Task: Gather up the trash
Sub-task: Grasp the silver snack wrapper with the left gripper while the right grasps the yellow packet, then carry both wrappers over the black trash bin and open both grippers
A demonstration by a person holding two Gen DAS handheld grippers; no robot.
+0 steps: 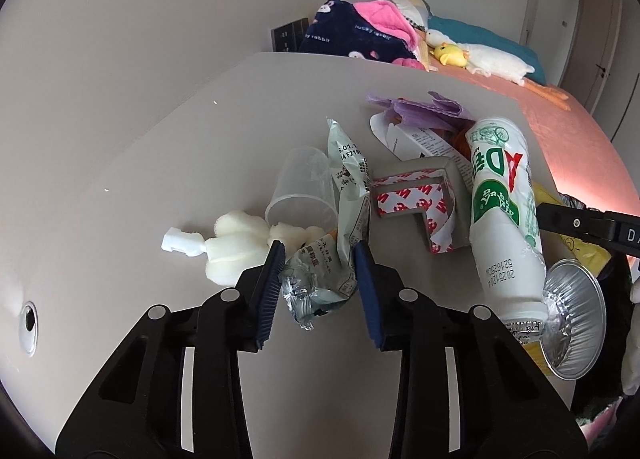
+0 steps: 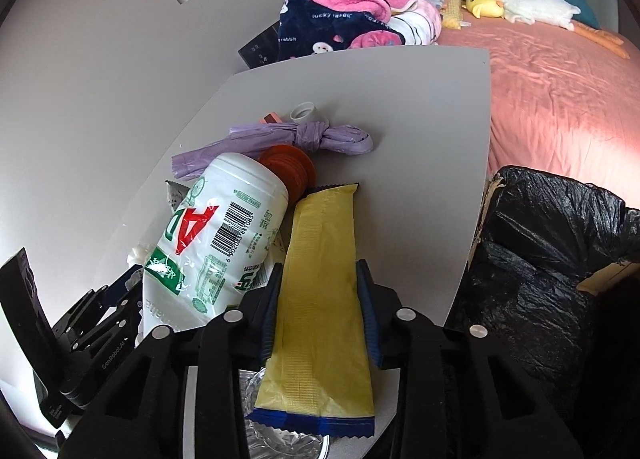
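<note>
A crumpled silver-green snack wrapper [image 1: 340, 219] lies on the grey table [image 1: 160, 179], and my left gripper [image 1: 320, 249] is shut on its lower end, both blue pads touching it. My right gripper [image 2: 320, 265] is shut on a long yellow wrapper [image 2: 320, 243] with a blue end, which fills the gap between the pads. A white AD drink bottle [image 2: 216, 235] lies just left of the yellow wrapper. In the left wrist view the bottle [image 1: 504, 211] lies right of the wrapper. A bin lined with a black bag [image 2: 540, 251] stands off the table's right edge.
Around the left gripper lie a clear plastic cup [image 1: 304, 191], white foam pieces [image 1: 236, 243], a grey corner piece with 3M tape [image 1: 416, 199] and a foil cup [image 1: 576, 319]. A knotted purple bag [image 2: 280, 139] and a red lid [image 2: 288, 167] lie farther back. A pink bed [image 2: 560, 91] lies beyond.
</note>
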